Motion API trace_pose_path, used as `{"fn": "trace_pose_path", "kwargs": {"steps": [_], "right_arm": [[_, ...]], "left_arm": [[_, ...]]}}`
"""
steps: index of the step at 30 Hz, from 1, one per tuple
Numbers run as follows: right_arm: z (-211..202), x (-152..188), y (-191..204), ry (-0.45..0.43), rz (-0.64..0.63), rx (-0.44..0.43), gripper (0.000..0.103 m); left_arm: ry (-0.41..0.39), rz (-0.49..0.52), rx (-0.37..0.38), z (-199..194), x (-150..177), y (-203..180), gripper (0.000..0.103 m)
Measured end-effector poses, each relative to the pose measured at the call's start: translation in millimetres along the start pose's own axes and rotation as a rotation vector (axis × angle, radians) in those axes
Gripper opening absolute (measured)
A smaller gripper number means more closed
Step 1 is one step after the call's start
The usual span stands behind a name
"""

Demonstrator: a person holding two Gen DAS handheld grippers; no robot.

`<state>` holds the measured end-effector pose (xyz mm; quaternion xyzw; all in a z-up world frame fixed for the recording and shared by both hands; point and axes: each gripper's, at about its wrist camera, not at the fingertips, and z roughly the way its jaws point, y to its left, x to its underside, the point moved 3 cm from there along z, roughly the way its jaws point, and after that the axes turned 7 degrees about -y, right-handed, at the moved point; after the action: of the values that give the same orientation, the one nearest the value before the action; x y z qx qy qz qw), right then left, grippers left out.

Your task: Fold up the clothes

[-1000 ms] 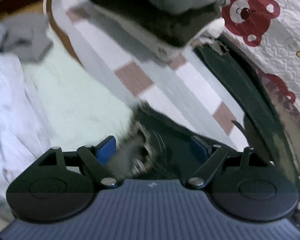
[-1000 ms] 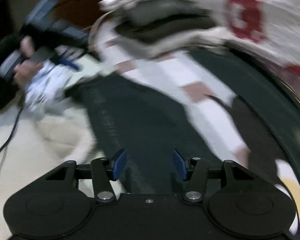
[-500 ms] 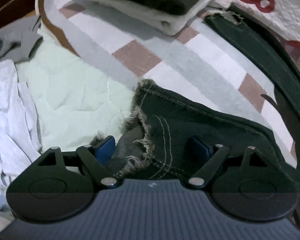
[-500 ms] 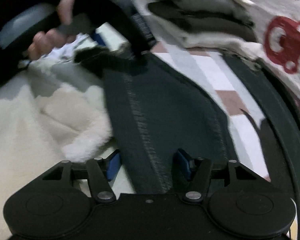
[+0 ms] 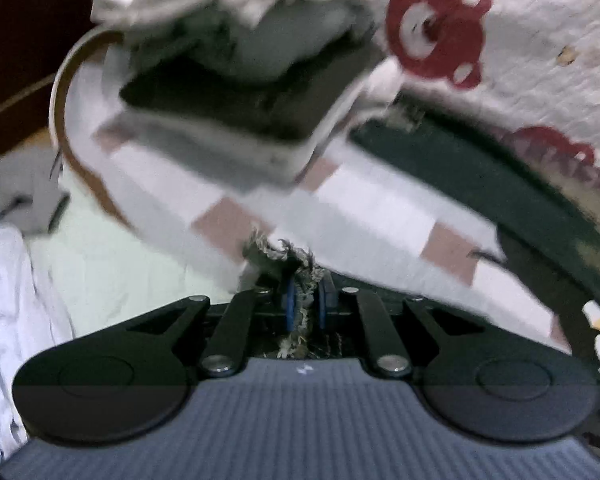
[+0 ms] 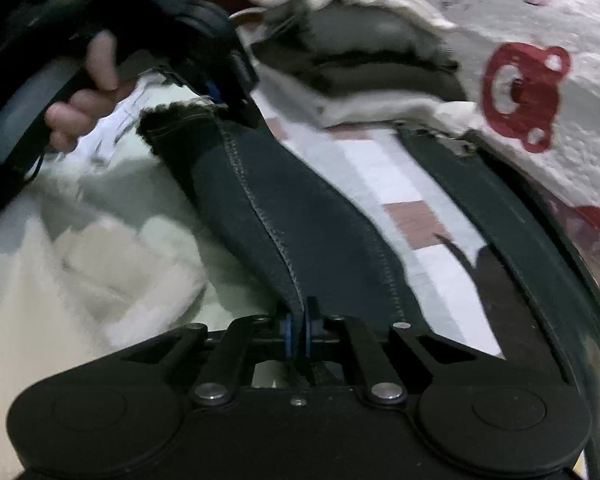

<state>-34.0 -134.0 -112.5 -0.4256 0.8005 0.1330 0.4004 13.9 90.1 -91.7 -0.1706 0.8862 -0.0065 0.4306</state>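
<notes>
Left gripper point(image 5: 305, 307) pinched nearly closed on the frayed hem point(image 5: 300, 268) of the dark denim garment point(image 6: 300, 232); the blue pads have only a thin wad of ragged cloth between them. In the right wrist view the same tool shows at the garment's far end, held by a hand point(image 6: 88, 96), frayed corner lifted off the pale quilt point(image 6: 60, 280). The denim runs as one long band from that hem down to the right gripper point(image 6: 297, 334), long axis stretched straight between the two tools, stitched seam along it. Right gripper likewise clamped nearly closed on the near edge, right at the seam. Each tool owns its own end, so the fold likely turns on bringing one end to the other along that axis. Stack of folded clothes point(image 6: 364, 68) lies beyond on the checked sheet point(image 6: 404, 184), toward the bear-print blanket point(image 6: 540, 80) at the right edge. Motion blur, fine details unclear.
</notes>
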Motion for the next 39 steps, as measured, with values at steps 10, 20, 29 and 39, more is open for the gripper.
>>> {"fn": "trace_pose_path", "kwargs": {"steps": [10, 20, 29, 39], "right_arm": [[-2, 6, -45, -0.062, 0.226, -0.032, 0.006], [22, 2, -99, -0.027, 0.364, -0.006, 0.006], [59, 24, -141, 0.07, 0.43, 0.125, 0.006], [58, 45, -146, 0.07, 0.586, 0.128, 0.018]], "left_arm": [[-0.131, 0.131, 0.078, -14, -16, -22, 0.009], [-0.122, 0.111, 0.147, 17, -53, -29, 0.016], [0.012, -0.143, 0.091, 46, -44, 28, 0.05], [0.108, -0.146, 0.124, 66, -16, 14, 0.058]]}}
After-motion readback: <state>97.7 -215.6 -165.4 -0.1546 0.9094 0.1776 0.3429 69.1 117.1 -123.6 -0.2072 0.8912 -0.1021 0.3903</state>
